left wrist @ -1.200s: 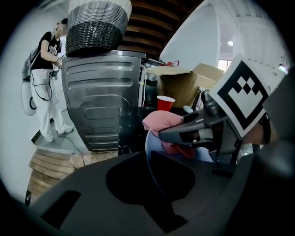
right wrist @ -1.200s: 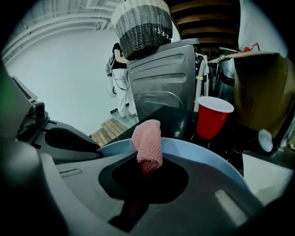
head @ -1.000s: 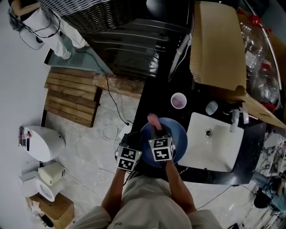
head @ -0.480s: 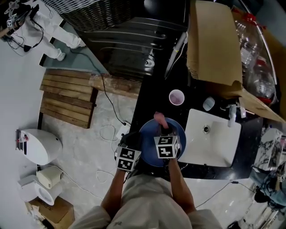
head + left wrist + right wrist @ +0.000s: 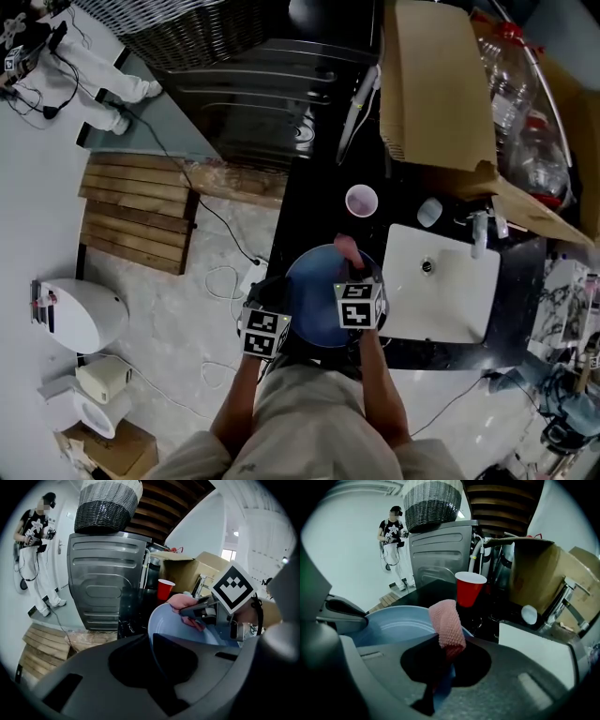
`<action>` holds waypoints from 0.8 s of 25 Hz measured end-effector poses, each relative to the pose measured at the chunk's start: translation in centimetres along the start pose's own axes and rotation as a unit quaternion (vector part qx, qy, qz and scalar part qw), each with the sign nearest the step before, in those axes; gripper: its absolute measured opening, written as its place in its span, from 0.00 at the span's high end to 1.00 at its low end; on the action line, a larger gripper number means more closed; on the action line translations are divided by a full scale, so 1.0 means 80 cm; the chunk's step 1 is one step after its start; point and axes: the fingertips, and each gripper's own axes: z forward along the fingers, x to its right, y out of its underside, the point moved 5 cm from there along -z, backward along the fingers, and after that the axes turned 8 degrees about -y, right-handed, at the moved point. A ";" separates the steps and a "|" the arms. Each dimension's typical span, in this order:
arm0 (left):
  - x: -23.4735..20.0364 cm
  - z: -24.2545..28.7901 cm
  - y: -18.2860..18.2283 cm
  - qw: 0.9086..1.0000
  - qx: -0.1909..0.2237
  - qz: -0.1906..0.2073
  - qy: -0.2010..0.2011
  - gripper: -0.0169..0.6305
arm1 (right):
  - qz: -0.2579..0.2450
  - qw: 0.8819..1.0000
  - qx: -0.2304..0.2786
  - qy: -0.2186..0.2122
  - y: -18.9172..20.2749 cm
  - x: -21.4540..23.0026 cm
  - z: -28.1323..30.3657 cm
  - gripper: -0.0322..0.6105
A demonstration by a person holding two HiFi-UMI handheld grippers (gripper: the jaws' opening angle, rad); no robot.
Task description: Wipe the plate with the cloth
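Pink cloth [image 5: 346, 247] — moved rt across plate [image 5: 314, 284].

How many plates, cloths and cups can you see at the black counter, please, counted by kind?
Plates: 1, the blue plate, gripped at its rim by the left claw
Cloths: 1, the pink cloth, held in the right claw
Cups: 1, the red cup, upright on the counter
Total: 3
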 end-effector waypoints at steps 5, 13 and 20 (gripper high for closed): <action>0.001 0.000 0.000 1.000 0.005 0.001 -0.004 0.92 | 0.008 1.000 -0.002 0.013 0.004 0.007 -0.013 0.90; 0.002 0.000 0.001 1.000 0.009 0.003 -0.005 0.92 | 0.010 0.999 -0.005 0.046 0.012 0.027 -0.044 0.90; 0.001 0.001 0.002 1.000 0.012 0.004 0.002 0.92 | 0.022 0.998 0.006 0.064 0.020 0.039 -0.061 0.90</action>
